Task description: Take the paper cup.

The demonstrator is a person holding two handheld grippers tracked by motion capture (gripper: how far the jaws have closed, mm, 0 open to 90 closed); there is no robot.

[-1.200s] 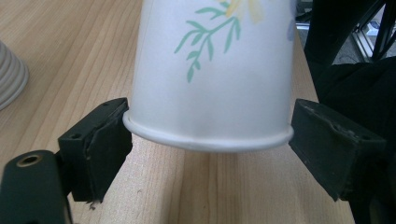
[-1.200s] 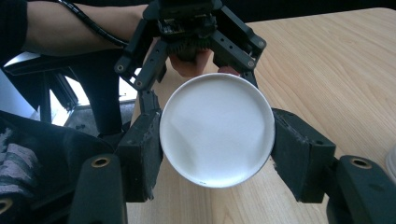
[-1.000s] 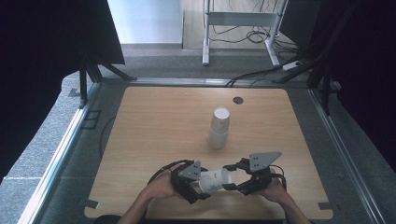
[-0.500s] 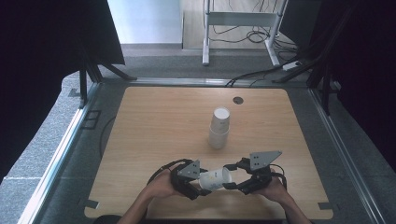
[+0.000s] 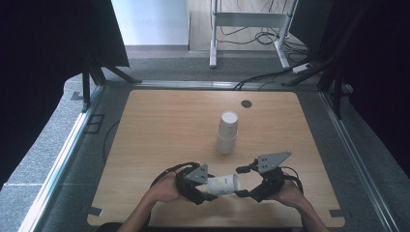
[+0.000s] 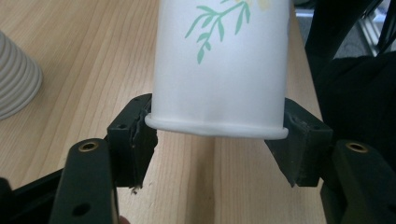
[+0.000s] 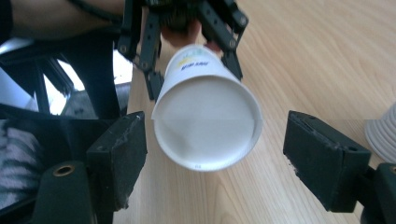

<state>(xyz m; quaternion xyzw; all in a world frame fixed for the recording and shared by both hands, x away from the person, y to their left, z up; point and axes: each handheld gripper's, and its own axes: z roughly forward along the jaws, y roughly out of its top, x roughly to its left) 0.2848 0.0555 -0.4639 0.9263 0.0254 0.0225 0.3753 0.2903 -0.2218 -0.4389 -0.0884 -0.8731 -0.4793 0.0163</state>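
Note:
A white paper cup with a green leaf print lies level above the table's near edge, between my two grippers. My left gripper is shut on its lipped end. In the left gripper view both pads press on the cup, and these jaws have just been closing. My right gripper stands open at the cup's other end. In the right gripper view its jaws have just been opening, and the cup's round end sits between the pads without touching them.
An upside-down stack of white paper cups stands mid-table, beyond the grippers. A small dark round hole sits near the far edge of the wooden table. Metal rails run along both sides, and cables lie on the floor behind.
The left jaws have closed onto the cup, and the right jaws have spread away from it. Both hands and the cup stayed in place.

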